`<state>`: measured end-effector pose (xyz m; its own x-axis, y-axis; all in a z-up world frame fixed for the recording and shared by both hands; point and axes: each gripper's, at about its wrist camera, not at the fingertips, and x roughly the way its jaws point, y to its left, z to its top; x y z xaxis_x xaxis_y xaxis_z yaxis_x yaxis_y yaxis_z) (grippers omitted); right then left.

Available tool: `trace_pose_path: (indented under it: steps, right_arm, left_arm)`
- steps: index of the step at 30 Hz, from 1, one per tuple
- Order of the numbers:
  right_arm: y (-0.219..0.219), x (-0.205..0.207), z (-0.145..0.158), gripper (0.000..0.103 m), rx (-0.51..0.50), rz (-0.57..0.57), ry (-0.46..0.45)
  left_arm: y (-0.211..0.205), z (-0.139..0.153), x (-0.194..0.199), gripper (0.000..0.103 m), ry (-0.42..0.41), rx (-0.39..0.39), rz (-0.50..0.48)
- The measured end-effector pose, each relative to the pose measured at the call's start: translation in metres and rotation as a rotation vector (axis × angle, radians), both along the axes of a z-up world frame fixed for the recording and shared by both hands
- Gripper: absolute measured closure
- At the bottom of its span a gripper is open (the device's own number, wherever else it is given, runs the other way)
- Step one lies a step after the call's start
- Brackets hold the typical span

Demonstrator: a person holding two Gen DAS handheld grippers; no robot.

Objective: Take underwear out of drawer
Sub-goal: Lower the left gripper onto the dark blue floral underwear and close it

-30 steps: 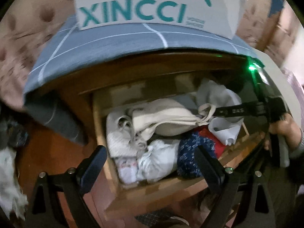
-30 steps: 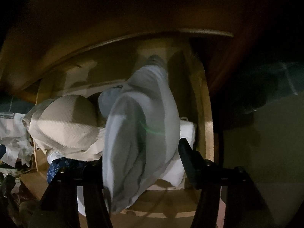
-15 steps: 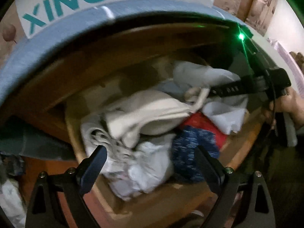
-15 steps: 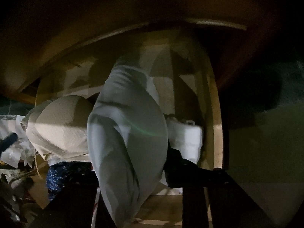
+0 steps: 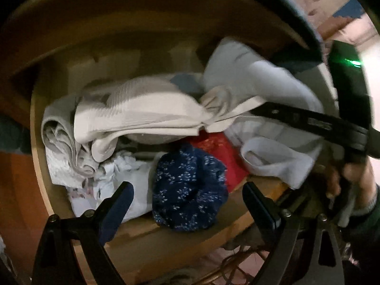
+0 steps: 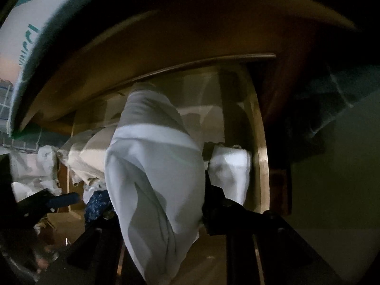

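Note:
The open wooden drawer is full of crumpled underwear. My left gripper is open just above its front edge, its fingers on either side of a navy speckled piece. A beige ribbed piece and a red piece lie behind it. My right gripper is shut on a pale grey-white garment, which hangs over the fingers and stretches back into the drawer. The same garment shows at the drawer's right in the left wrist view, with the right gripper's finger on it.
The cabinet top overhangs the drawer closely. A folded white cloth sits against the drawer's right wall. A blue-grey cloth and a white box lie on the cabinet top. Cables lie on the floor below.
My left gripper has moved in close to the drawer, over the navy piece. My right gripper has closed on the pale garment and lifted it up and toward the drawer front.

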<state>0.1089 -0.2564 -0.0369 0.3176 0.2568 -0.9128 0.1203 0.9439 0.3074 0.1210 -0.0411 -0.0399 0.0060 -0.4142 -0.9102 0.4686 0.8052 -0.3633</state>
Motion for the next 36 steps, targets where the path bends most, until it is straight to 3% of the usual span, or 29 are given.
trace_pose_path:
  steps: [6, 9, 13, 17, 20, 30, 36]
  right_arm:
    - [0.002, 0.003, -0.007, 0.085, 0.041, 0.029, 0.022]
    - [0.005, 0.008, -0.010, 0.079, 0.039, 0.044, 0.050]
    - [0.006, 0.004, -0.011, 0.071, 0.039, 0.053, 0.065]
    - [0.009, 0.001, -0.009, 0.064, 0.048, 0.066, 0.055]
    - [0.010, -0.002, -0.006, 0.061, 0.049, 0.071, 0.040]
    - [-0.011, -0.010, -0.007, 0.061, 0.098, 0.001, 0.055]
    - [-0.018, -0.010, -0.008, 0.065, 0.086, 0.010, 0.074]
  left_arm:
    - [-0.008, -0.017, 0.002, 0.008, 0.029, 0.035, 0.011]
    - [-0.010, -0.022, 0.005, 0.008, 0.014, 0.046, 0.014]
    - [-0.013, -0.026, 0.008, 0.038, 0.003, 0.075, 0.023]
    - [0.006, -0.026, 0.014, 0.073, 0.054, 0.015, 0.097]
    - [0.012, -0.025, 0.015, 0.079, 0.063, -0.002, 0.130]
    - [0.001, -0.018, 0.005, 0.081, 0.055, 0.007, 0.088]
    - [0.000, -0.012, 0.012, 0.071, 0.079, 0.003, 0.082]
